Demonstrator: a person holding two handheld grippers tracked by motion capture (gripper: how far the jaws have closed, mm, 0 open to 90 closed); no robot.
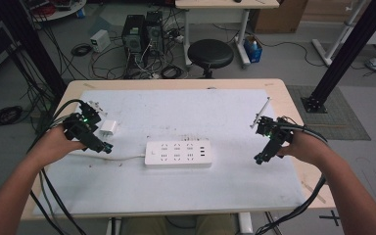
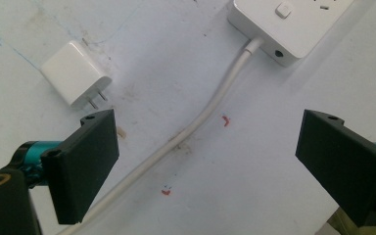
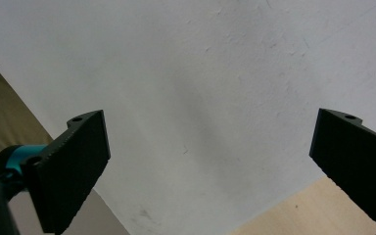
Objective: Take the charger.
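Lying flat on the white mat, the small white charger plug (image 2: 76, 73) sits at about ten o'clock from the power strip (image 1: 178, 153) in the high view, near it but not touching, with its two metal prongs pointing toward the left gripper (image 2: 205, 166). It looks light, hard-shelled and smooth, so it would probably skid on the mat if nudged; the best hold, by my reckoning, is across its two flat sides, well back from the prongs, which must stay free to enter a socket. The left gripper's jaws stand wide apart with nothing between them but the strip's white cable (image 2: 196, 125), which runs from the strip's end toward seven o'clock in the left gripper view; the plug lies just beyond the left jaw, at about eleven o'clock. The strip itself seems heavier and rigid, its sockets facing up at the middle of the counter (image 1: 279, 85). The right gripper (image 3: 210, 166) hovers well apart at three o'clock from the strip, its jaws likewise fully spread and empty over bare mat near the counter's edge. Beyond the counter, at twelve o'clock, stands a black stool (image 1: 210, 53) on the floor.
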